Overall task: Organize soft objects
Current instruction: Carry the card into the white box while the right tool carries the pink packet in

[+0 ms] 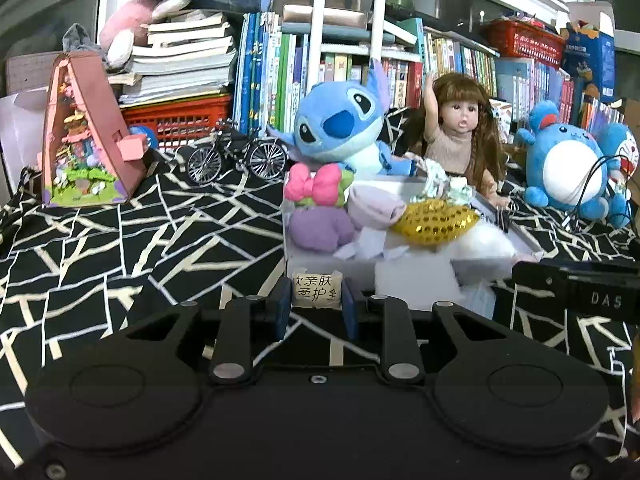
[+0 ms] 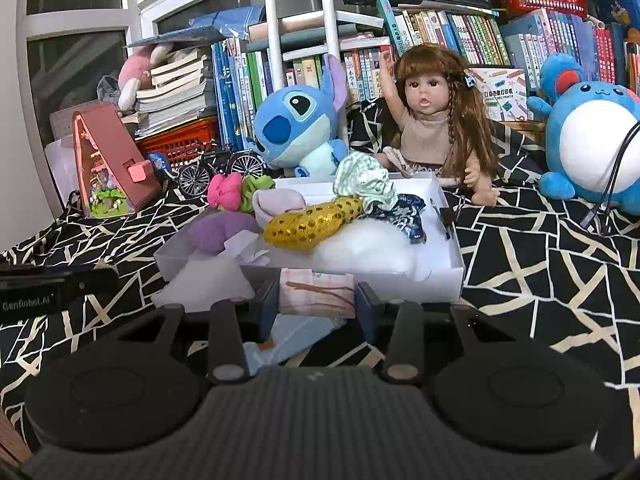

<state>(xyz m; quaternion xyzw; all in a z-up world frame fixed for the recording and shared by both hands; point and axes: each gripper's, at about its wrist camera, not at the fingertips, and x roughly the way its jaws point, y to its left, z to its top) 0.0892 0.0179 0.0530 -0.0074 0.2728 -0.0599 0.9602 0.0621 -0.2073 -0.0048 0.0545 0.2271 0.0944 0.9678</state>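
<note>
Tissue pack (image 2: 318, 294): soft, light, crushable wrapper; pinched at both ends by left gripper (image 1: 316, 304) and right gripper (image 2: 316, 304), just before white box (image 2: 448, 276). Judged slippery film; hold the ends, gently.

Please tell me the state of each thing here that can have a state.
Left gripper: shut on tissue pack.
Right gripper: shut on pink packet.
White box: open, full of soft items.
Doll: sitting, one arm raised.
Toy bicycle: upright.
</note>
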